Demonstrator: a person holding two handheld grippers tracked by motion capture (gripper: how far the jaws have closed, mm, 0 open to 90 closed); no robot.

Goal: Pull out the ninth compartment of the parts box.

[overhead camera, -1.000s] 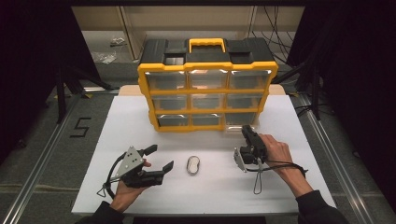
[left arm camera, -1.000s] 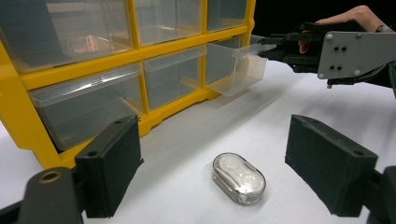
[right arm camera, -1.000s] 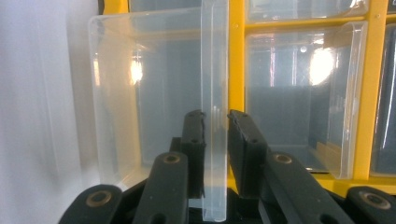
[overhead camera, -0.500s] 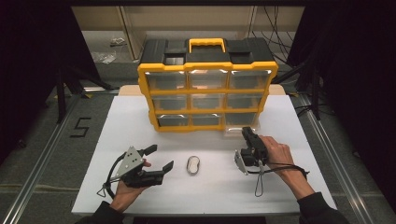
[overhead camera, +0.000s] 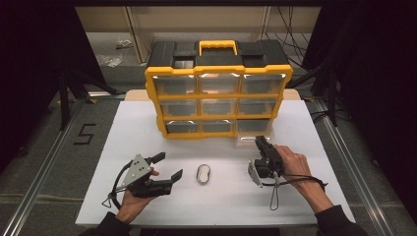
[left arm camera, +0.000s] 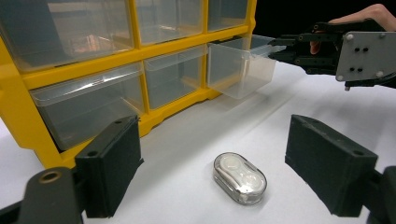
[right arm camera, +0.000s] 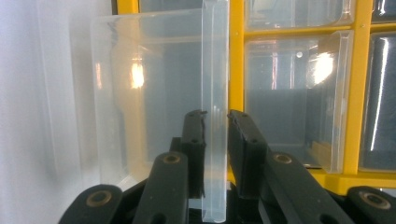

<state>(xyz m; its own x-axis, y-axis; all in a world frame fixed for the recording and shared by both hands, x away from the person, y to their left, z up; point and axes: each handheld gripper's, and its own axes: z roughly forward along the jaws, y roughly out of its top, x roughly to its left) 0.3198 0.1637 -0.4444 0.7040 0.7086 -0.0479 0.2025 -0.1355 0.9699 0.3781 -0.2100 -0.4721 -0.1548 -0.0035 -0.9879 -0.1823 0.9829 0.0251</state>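
So at this point we had the bottom-right drawer [overhead camera: 253, 139] of the yellow organizer [overhead camera: 219, 101] pulled partway out. Our right gripper [overhead camera: 259, 142] was clamped on the drawer's front lip; in the right gripper view the two black jaws pinched that clear plastic edge [right arm camera: 215, 140] from both sides, turned on its side so the lip ran vertical. The left gripper view showed the drawer [left arm camera: 238, 67] sticking out past its neighbours and looking empty.

The little clear case [overhead camera: 203, 174], with white rounded bits inside, sat on the white table [overhead camera: 319, 123] between our two hands, well apart from the drawer. Our left gripper [overhead camera: 169, 167] rested near it with the jaws spread wide, holding nothing, the case [left arm camera: 239, 178] lying just ahead of the gap between the pads [left arm camera: 112, 163].

Our read on progress: opening was mostly done, maybe a bit more pull needed for room. Left to do, as far as we could judge: grab the case with the left, drop it in the open drawer, then push the drawer shut. So roughly a third of the way in.
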